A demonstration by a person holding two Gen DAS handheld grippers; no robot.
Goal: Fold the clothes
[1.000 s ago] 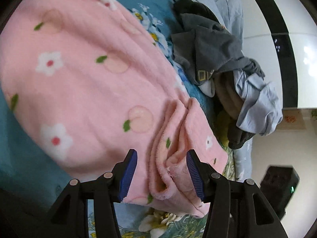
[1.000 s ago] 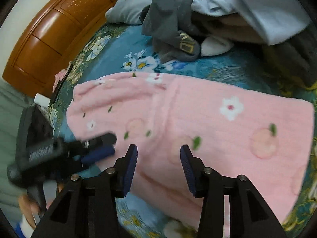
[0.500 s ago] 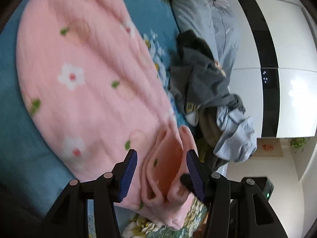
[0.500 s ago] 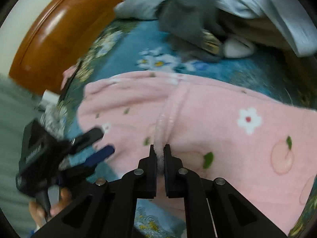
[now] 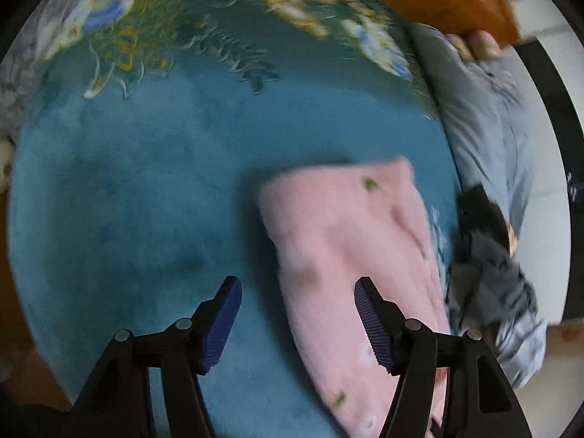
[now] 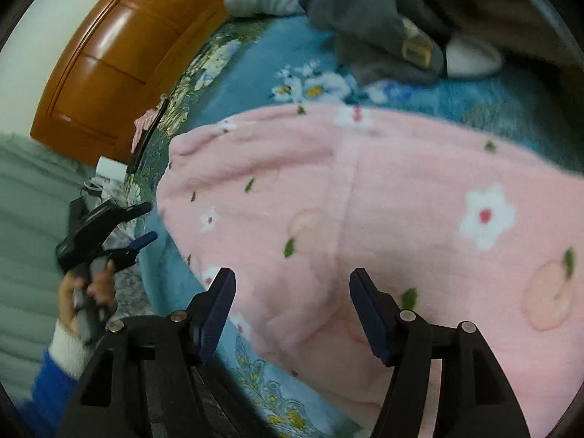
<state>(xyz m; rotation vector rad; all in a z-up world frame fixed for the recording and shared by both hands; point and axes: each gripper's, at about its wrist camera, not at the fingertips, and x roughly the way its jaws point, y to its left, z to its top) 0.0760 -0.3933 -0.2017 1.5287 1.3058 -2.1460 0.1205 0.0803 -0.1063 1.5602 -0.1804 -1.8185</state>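
Observation:
A pink fleece garment with white flowers and peaches lies flat on the blue bedspread. My right gripper hovers open over its near edge, nothing between the fingers. In the left wrist view the same pink garment shows blurred at the right, reaching under the right finger. My left gripper is open, mostly over bare blue bedspread. The right wrist view also shows the left gripper off the garment's left end, held by a hand in a blue sleeve.
A heap of grey and pale blue clothes lies beyond the pink garment, seen again as a pile at the right. A wooden headboard stands at the left. Small items sit at the bed's edge.
My right gripper, shut on the pink fold half a second ago, has opened and let it go. My left gripper pulled off the bunched pink end and swung out over the bedspread.

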